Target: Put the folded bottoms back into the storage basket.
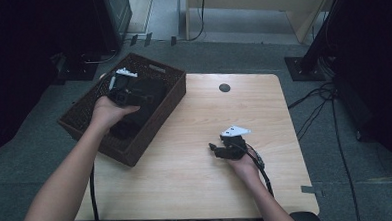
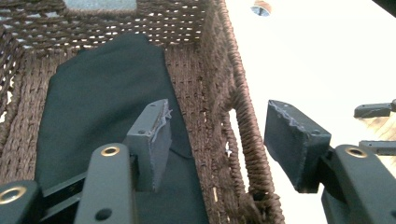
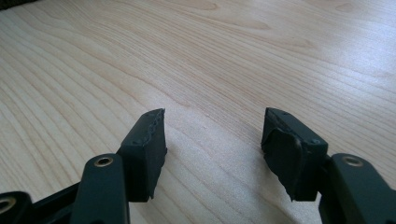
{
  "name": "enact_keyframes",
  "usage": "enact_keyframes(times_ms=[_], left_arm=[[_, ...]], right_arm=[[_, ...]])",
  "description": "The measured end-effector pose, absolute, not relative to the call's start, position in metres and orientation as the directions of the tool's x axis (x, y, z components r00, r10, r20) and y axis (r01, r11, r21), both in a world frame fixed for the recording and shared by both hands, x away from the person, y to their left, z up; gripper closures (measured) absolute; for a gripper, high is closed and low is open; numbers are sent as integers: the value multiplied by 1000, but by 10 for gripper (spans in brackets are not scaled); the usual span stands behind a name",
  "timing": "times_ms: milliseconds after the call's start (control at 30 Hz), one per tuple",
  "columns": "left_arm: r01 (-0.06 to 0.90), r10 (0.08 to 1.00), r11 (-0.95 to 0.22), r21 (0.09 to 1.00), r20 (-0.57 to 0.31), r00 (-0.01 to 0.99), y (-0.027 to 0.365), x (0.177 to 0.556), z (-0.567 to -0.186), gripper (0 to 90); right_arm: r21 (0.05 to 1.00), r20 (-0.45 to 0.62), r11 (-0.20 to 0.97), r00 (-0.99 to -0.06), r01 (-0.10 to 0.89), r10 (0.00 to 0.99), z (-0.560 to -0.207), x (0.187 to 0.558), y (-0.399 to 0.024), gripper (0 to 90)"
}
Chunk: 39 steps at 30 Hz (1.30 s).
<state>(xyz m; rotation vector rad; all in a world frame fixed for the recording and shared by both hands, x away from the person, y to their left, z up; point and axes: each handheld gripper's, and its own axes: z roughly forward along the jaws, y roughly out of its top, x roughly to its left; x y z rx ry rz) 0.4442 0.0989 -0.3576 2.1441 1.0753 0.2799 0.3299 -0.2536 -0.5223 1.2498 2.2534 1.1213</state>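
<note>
Two grippers stand released. The left gripper (image 2: pixel 217 135) hovers over the woven basket (image 1: pixel 161 99), its jaws straddling the basket's near wall and pressing on nothing. The folded black cloth (image 2: pixel 107 107) lies flat on the basket floor, likely stowed for storage. The right gripper (image 3: pixel 212 140) waits, empty, just above the wooden table (image 1: pixel 186 166), apparently parked clear.

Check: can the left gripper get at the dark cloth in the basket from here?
Probably yes: the left gripper hangs open over the wicker basket, its jaws straddling the wall, with the dark cloth uncovered below.
</note>
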Motion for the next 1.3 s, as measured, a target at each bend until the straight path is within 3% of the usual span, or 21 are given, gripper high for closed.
enact_keyframes(times_ms=[667,1300], left_arm=[[619,731,-461,635,-123,671,64,429,-391,546],[709,785,-400,581,-181,592,69,431,-414,771]], right_arm=[[768,82,307,-561,562,823,-522,330,-253,400],[765,80,309,-559,566,825,-522,329,-253,401]])
